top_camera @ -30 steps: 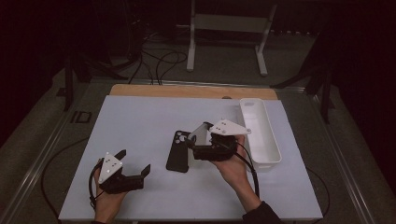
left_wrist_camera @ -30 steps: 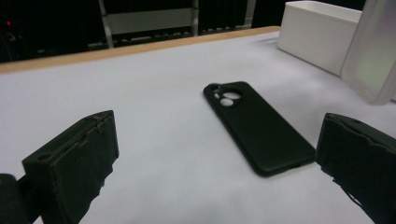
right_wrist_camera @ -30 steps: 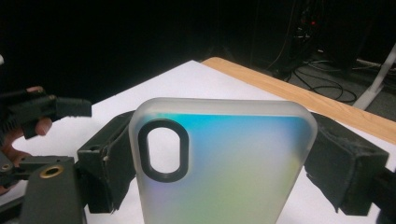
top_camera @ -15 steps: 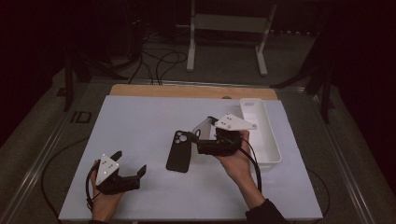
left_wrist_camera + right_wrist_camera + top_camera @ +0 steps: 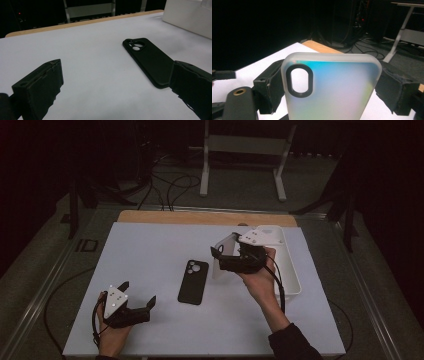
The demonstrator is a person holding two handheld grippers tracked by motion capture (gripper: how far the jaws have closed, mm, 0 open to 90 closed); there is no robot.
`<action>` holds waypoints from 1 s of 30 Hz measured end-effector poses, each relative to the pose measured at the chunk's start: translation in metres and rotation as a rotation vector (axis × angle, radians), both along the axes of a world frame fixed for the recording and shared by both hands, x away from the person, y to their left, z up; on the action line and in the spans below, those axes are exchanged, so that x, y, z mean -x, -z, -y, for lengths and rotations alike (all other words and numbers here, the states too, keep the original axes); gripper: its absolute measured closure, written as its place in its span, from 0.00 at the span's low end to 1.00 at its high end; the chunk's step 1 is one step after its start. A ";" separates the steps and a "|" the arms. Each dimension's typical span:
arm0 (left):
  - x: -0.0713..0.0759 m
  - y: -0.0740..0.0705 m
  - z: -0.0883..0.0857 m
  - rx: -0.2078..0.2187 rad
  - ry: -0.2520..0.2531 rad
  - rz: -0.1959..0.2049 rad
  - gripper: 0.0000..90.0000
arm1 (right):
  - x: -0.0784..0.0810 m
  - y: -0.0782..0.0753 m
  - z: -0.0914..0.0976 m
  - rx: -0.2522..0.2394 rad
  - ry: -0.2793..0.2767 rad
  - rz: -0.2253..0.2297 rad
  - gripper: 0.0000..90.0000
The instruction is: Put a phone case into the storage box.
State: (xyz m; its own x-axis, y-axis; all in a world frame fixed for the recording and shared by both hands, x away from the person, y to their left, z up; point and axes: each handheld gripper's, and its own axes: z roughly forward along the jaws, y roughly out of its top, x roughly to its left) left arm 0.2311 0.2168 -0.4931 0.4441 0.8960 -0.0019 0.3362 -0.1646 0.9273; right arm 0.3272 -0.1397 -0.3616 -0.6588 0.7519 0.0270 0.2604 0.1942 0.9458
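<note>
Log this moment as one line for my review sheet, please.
right gripper: shut on translucent phone case, raised above table | left gripper: open, low near front edge | black phone case: flat between them | white tray: right side

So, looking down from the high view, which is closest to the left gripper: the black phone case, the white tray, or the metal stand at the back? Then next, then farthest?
From the left gripper:
1. Black phone case, lying flat mid-table, just to its right.
2. White tray, at the table's right edge.
3. Metal stand, on the floor beyond the table.
</note>
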 end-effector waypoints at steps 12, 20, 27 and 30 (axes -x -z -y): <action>0.001 0.000 0.000 -0.001 -0.005 0.001 0.00 | -0.019 -0.006 0.010 -0.006 0.069 0.012 0.18; 0.001 0.000 0.001 -0.004 -0.006 0.002 0.00 | -0.029 -0.011 0.015 0.013 0.105 0.026 0.18; 0.001 0.001 0.001 0.006 -0.008 -0.001 0.00 | -0.042 -0.013 0.017 0.021 0.144 0.013 0.18; 0.001 0.001 0.000 0.008 -0.010 0.000 0.00 | -0.045 -0.014 0.017 0.028 0.151 0.015 0.18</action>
